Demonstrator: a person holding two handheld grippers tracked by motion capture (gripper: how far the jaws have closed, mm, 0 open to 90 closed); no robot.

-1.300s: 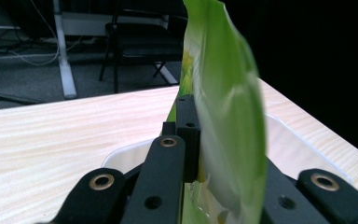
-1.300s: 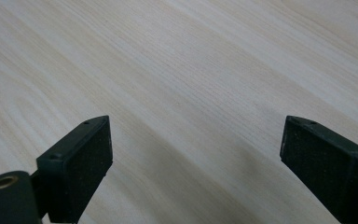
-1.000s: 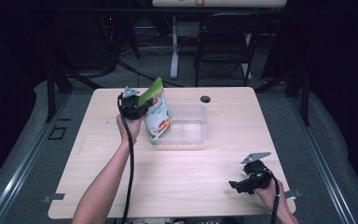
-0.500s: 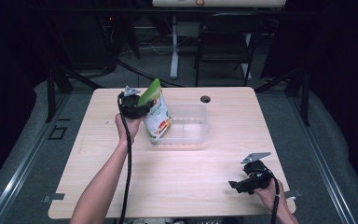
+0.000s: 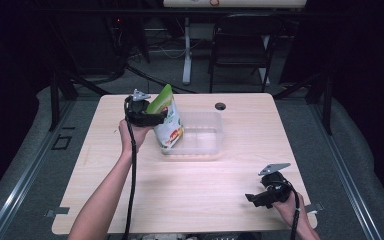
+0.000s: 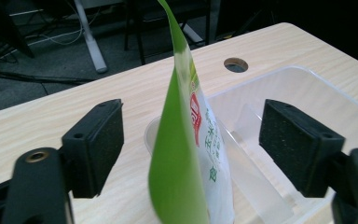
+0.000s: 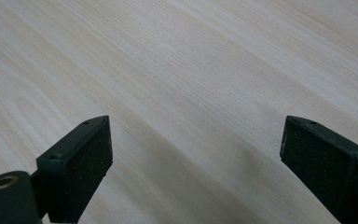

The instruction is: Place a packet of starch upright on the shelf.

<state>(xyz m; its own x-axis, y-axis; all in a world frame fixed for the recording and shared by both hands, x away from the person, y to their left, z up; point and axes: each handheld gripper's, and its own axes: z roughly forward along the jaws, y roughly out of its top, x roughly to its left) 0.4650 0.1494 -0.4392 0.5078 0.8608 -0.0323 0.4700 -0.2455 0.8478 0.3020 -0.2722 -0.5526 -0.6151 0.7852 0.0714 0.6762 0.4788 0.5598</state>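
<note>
Green pouch [image 6: 186, 154] stands untouched between the spread tool [image 6: 191, 149] jaws.

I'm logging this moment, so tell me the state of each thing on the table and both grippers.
Pouch: upright, leaning, bottom inside the tub.
Tub: clear, no lid, holding the pouch at its left end.
Left gripper: open, jaws either side of the pouch, not touching.
Right gripper: open, nothing between its jaws, above bare table.

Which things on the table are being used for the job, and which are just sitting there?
Being used:
- green and white pouch, standing in the bin's left end
- clear plastic bin
- left gripper, open around the pouch

Just there:
- right gripper, open, at the table's near right edge
- round hole in the table
</note>
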